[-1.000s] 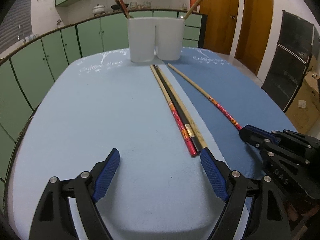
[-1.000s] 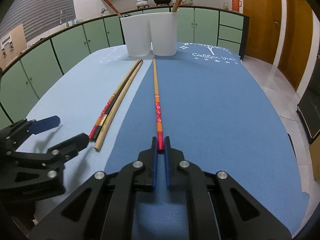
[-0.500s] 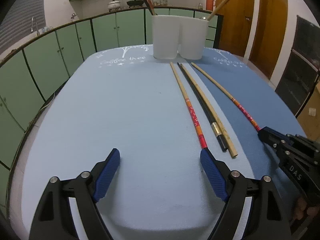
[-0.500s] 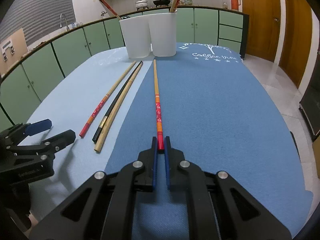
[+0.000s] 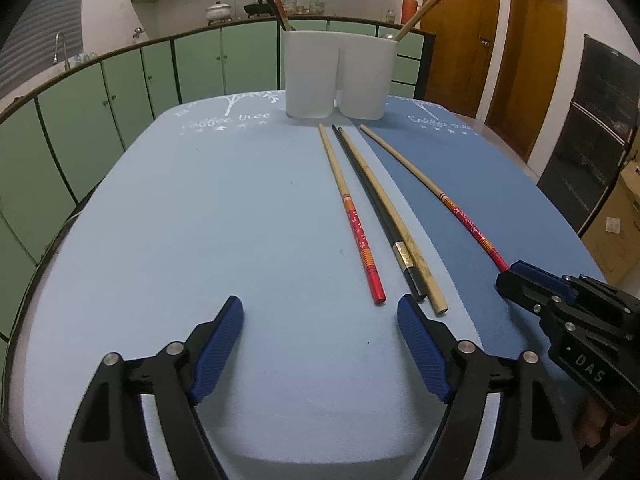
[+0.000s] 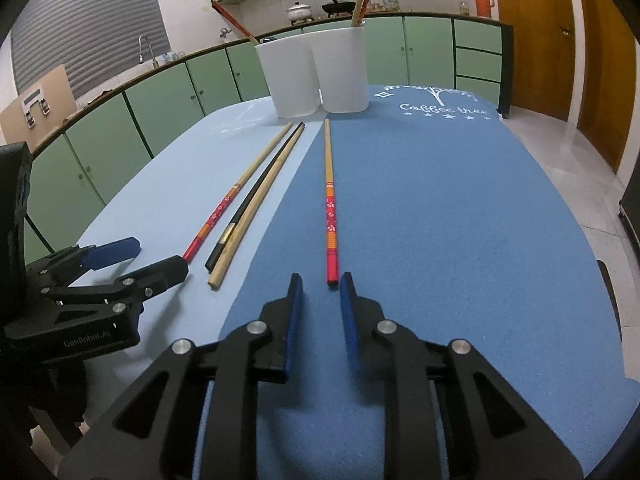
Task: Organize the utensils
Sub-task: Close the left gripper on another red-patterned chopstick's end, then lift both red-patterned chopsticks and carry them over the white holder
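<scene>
Four chopsticks lie on the blue mat (image 6: 460, 220), pointing at two white cups (image 6: 316, 72) at the far end; one red-ended stick (image 6: 330, 216) lies alone on the dark blue half; its red end sits just in front of the right gripper (image 6: 320, 284), whose jaws are opening and do not press it; a second red-ended stick (image 5: 352, 216), a black stick (image 5: 376, 208) and a plain stick (image 5: 394, 220) lie side by side on the light half; the left gripper (image 5: 320, 312) hangs wide near their ends, closing a little, with nothing between its jaws; more sticks stand in the cups.
</scene>
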Demonstrator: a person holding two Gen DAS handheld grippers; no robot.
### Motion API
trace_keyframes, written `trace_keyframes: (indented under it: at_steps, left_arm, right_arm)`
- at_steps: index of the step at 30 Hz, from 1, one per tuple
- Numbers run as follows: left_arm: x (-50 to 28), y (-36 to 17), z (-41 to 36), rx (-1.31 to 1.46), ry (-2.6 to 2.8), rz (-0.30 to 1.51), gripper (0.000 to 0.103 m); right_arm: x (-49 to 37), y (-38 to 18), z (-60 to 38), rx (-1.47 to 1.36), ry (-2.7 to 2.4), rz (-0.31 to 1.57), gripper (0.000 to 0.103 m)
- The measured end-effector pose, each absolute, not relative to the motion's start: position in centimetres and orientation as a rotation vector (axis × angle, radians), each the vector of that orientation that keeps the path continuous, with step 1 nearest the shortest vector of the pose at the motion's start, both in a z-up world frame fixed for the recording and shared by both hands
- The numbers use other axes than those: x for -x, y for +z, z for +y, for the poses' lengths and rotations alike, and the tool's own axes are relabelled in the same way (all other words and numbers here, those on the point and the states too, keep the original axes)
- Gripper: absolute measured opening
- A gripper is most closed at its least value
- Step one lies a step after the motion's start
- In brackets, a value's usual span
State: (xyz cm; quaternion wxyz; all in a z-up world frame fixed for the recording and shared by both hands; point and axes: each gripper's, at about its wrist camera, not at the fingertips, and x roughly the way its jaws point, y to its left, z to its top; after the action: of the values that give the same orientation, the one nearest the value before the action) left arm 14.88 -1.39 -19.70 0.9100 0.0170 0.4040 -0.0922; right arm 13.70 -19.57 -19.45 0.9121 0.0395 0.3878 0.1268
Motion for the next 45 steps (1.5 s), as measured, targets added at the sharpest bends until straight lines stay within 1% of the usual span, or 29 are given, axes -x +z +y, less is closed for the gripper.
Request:
trace_keyframes:
  at_steps: [4, 6, 7, 9, 10, 11, 12, 13, 14, 18, 22, 28, 35, 45]
  left_arm:
    - [-15.1, -19.8, -2.0, -0.049, -0.201, 0.827, 0.069]
    - [-15.2, -19.8, -2.4, -0.052, -0.208, 0.823, 0.061]
    - [-15.3, -19.8, -2.5, -0.053, -0.213, 0.822, 0.059]
    - [-15.5, -19.8, -3.0, -0.055, -0.230, 0.822, 0.050]
    - [-15.5, -19.8, -3.1, -0.057, -0.234, 0.822, 0.048]
    - [-15.6, -19.8, -3.3, -0.061, -0.234, 0.822, 0.045]
    - [-15.7, -19.7, -3.5, -0.061, -0.243, 0.823, 0.037]
    - [-15.8, -19.7, -3.6, -0.059, -0.249, 0.824, 0.034]
    - [-15.9, -19.7, -3.8, -0.058, -0.254, 0.825, 0.025]
    - [-16.1, -19.7, -4.4, -0.069, -0.252, 0.825, 0.009]
    - [-16.3, -19.3, -4.0, -0.039, -0.252, 0.840, 0.007]
    - [-15.8, -17.1, -3.0, -0.036, -0.242, 0.819, 0.007]
    - [-15.1, -12.9, -2.2, -0.018, -0.239, 0.730, 0.006]
    - [-14.8, -6.0, -1.7, -0.006, -0.257, 0.576, 0.006]
  right_arm:
    - [-13.7, -19.5, -19.3, -0.062, 0.249, 0.794, 0.019]
    - [-13.9, -19.5, -19.3, -0.061, 0.240, 0.795, 0.017]
    - [-14.0, -19.5, -19.3, -0.064, 0.235, 0.797, 0.016]
    - [-14.3, -19.5, -19.5, -0.074, 0.231, 0.802, 0.011]
    - [-14.4, -19.5, -19.5, -0.077, 0.228, 0.805, 0.010]
    - [-14.5, -19.5, -19.5, -0.075, 0.225, 0.807, 0.007]
    - [-14.5, -19.5, -19.5, -0.074, 0.222, 0.808, 0.006]
    - [-14.5, -19.5, -19.4, -0.069, 0.220, 0.809, 0.006]
    - [-14.5, -19.4, -19.4, -0.062, 0.217, 0.809, 0.006]
    - [-14.7, -19.4, -19.3, -0.057, 0.213, 0.818, 0.005]
    - [-14.9, -19.0, -19.6, -0.075, 0.219, 0.833, 0.005]
    - [-14.6, -16.8, -19.9, -0.087, 0.236, 0.802, 0.005]
    - [-14.4, -13.1, -20.5, -0.084, 0.246, 0.726, 0.005]
    - [-15.1, -6.0, -21.9, -0.098, 0.272, 0.601, 0.005]
